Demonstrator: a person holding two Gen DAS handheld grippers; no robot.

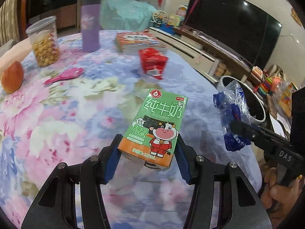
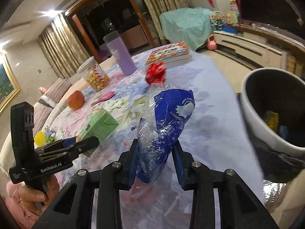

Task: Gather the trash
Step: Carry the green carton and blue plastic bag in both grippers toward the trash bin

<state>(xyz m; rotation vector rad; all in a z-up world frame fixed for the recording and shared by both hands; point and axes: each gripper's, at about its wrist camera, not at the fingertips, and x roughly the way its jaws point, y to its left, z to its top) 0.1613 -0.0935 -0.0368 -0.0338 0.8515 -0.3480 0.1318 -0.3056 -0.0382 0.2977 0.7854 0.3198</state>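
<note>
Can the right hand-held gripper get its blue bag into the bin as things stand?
Probably yes. The right hand-held gripper is shut on the blue plastic bag, the bin sits just beside it with its mouth open, and nothing stands between them.

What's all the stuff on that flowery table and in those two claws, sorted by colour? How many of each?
Green: 1, milk carton, in the left claw
Blue: 1, plastic wrapper, in the right claw
Red: 2, crumpled pack, apple
Pink: 1, hairbrush
Purple: 1, bottle
Clear: 1, snack jar
Orange: 1, book stack
Total: 8
</note>
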